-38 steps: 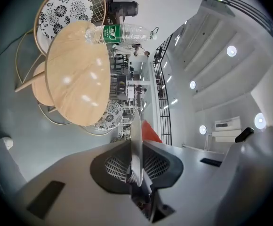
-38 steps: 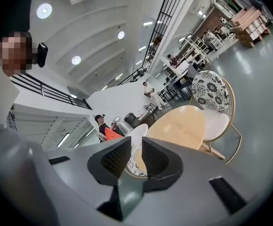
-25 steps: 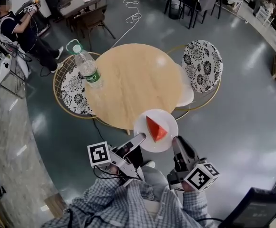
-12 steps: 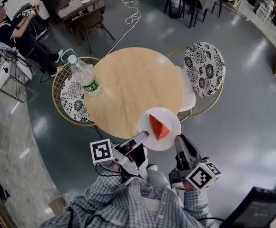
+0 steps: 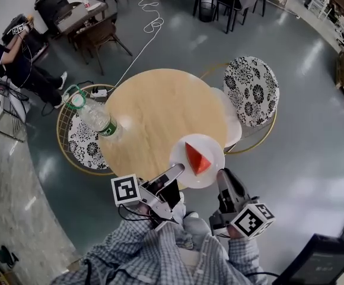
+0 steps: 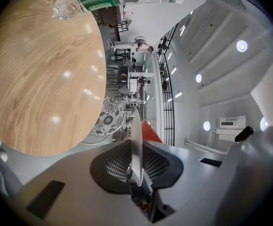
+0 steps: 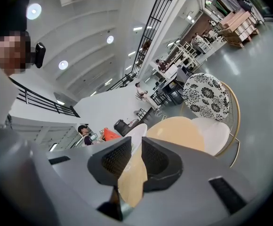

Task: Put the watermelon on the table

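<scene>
A red watermelon wedge (image 5: pixel 197 158) lies on a white plate (image 5: pixel 211 149) that hangs over the near edge of the round wooden table (image 5: pixel 160 111). My left gripper (image 5: pixel 178 170) is shut on the plate's near-left rim. In the left gripper view that rim (image 6: pixel 135 140) runs edge-on between the pads, with the watermelon (image 6: pixel 150 132) just past it. My right gripper (image 5: pixel 221 176) holds the near-right rim. In the right gripper view the plate (image 7: pixel 137 132) enters its jaws, and the watermelon (image 7: pixel 110 134) shows to the left.
A clear water bottle (image 5: pixel 95 116) with a green label stands at the table's left edge. Patterned round chairs sit at the left (image 5: pixel 80 141) and far right (image 5: pixel 252 91), with a white seat (image 5: pixel 234 123) at the table's right. A seated person (image 5: pixel 9 52) is at the far left.
Both grippers and the plate have moved forward together. The plate now overlaps the table's near edge more than before.
</scene>
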`<state>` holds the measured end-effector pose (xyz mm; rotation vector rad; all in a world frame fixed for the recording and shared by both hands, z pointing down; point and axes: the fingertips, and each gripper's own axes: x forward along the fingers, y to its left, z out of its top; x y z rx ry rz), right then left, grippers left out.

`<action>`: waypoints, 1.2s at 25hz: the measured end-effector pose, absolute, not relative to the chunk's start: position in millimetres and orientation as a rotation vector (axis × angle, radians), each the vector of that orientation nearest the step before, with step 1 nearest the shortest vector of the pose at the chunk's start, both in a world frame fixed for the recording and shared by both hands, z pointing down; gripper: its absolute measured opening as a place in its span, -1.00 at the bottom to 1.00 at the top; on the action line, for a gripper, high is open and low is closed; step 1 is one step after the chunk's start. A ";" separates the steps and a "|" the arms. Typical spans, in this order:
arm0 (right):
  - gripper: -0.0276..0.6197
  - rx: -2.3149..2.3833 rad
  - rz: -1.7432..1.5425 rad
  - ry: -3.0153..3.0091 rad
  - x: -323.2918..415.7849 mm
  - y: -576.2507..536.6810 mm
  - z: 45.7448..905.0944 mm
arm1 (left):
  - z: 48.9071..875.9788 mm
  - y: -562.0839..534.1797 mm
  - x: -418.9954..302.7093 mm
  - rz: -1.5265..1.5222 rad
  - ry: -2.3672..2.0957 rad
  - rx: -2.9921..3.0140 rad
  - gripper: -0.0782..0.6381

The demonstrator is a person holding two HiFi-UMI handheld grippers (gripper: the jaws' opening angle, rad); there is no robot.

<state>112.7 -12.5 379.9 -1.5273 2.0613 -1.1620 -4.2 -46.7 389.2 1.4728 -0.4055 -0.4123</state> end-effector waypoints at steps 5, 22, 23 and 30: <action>-0.69 -1.572 -1.160 2.030 113.2 -29.7 385.7 | 395.4 -66.2 -2.8 -0.393 -0.383 1.474 -0.64; -0.69 -1.614 -1.189 2.023 131.8 -79.3 409.2 | 422.7 -115.0 15.8 -0.388 -0.387 1.436 -0.64; -0.69 -1.611 -1.193 2.024 136.1 -83.4 410.8 | 424.9 -118.3 20.1 -0.393 -0.389 1.430 -0.64; -0.69 -1.606 -1.226 2.050 164.2 -112.9 424.0 | 438.2 -144.3 47.0 -0.402 -0.414 1.410 -0.64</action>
